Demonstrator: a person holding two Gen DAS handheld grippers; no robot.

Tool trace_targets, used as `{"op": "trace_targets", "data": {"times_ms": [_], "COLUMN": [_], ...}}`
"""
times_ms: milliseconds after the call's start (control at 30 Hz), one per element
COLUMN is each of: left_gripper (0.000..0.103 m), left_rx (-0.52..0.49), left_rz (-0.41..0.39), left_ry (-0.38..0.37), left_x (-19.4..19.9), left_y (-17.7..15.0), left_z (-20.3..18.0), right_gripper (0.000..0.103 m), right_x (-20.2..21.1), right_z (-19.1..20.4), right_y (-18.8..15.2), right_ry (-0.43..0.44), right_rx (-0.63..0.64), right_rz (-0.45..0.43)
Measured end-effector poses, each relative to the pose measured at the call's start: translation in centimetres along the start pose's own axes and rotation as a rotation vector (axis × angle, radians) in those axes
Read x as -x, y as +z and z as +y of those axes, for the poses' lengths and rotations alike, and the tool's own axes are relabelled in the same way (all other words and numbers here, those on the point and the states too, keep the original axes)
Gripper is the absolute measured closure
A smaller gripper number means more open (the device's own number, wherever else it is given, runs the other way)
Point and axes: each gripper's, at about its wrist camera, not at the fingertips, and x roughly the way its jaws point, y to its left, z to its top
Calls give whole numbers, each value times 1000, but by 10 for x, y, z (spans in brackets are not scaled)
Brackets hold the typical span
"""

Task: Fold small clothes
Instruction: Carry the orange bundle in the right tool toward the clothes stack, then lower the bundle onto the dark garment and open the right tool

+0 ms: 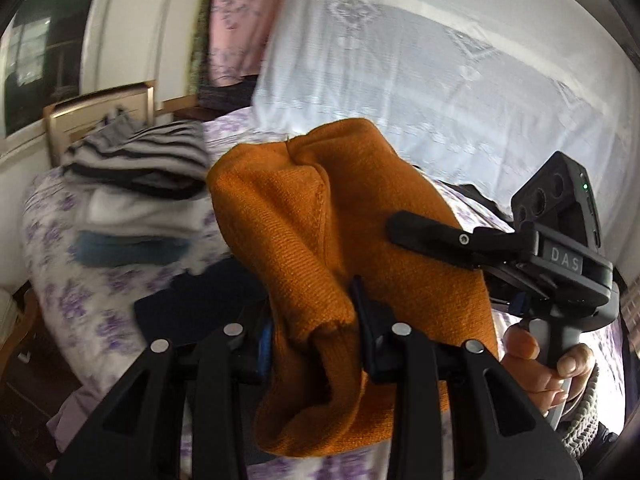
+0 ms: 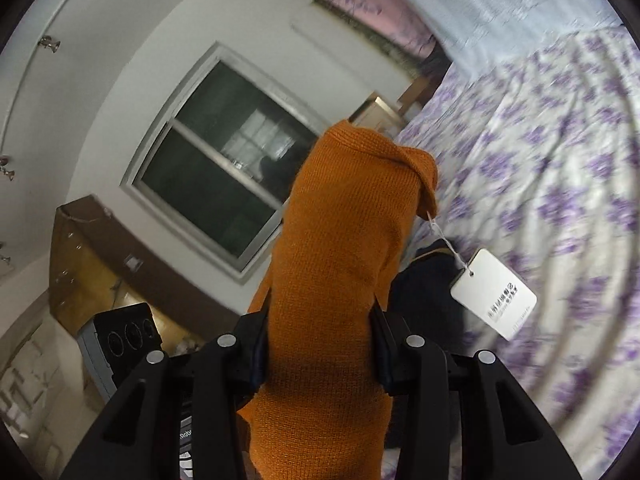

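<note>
An orange knit garment (image 1: 320,216) hangs bunched above the bed, and both grippers hold it. In the left wrist view my left gripper (image 1: 312,320) is shut on a thick fold of it. My right gripper (image 1: 424,236) bites the garment's right side, with a hand (image 1: 536,364) on its handle. In the right wrist view my right gripper (image 2: 320,316) is shut on the orange knit garment (image 2: 340,240), which rises straight ahead of the fingers. A white tag (image 2: 493,294) dangles from it on a string.
The bed (image 1: 80,308) has a purple floral sheet. A stack of folded clothes (image 1: 136,184), striped on top, lies at its far left. A dark navy garment (image 2: 428,304) lies under the orange one. A white curtain (image 1: 420,72) hangs behind, and a window (image 2: 224,160) is in the wall.
</note>
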Motion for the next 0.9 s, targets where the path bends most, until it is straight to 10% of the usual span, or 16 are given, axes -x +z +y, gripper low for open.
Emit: {"op": "trace_targets", "data": {"times_ms": [233, 400, 700, 900], "left_gripper": [69, 47, 41, 17], "left_rx": [146, 196, 128, 113], "left_rz": [110, 137, 102, 87], "left_ry": [4, -11, 140, 393], "left_x": [-36, -63, -62, -51], "left_y": [-32, -53, -53, -54], "left_z": [65, 87, 69, 45], "right_gripper": [61, 60, 57, 39], "right_x": [-58, -62, -58, -41], "right_z": [-41, -81, -67, -43], "right_y": [-19, -34, -33, -34], "right_ry": [-68, -54, -96, -286], "right_rx": [-51, -76, 14, 186], "right_rz": [135, 155, 156, 97]}}
